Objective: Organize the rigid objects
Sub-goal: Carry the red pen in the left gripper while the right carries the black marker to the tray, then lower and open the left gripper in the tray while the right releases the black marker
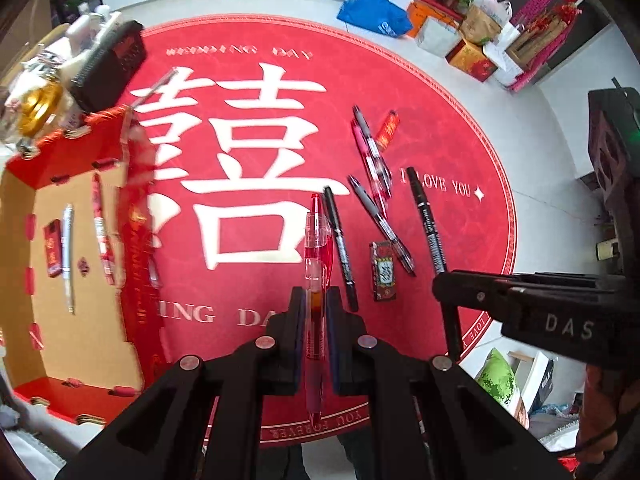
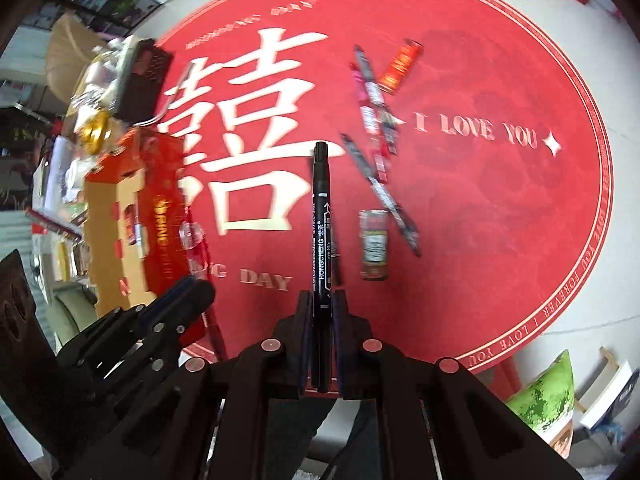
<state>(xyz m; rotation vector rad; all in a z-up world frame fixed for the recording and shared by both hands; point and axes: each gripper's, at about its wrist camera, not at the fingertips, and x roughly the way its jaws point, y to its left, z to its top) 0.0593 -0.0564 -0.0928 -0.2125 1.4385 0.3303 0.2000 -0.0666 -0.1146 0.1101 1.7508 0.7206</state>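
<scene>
My left gripper is shut on a translucent red pen, which it holds above the round red mat. The right gripper is shut on a black marker, also lifted off the mat. Each gripper shows in the other's view: right gripper with black marker, left gripper. On the mat lie another black marker, a grey-grip pen, a pink pen and two small red boxes. An open cardboard box at left holds a silver pen, a red pen and a small red box.
A black basket with bottles and a gold-lidded jar stands behind the cardboard box. Gift boxes and bags line the far wall on the white tiled floor. A green cushion lies near the mat's front right edge.
</scene>
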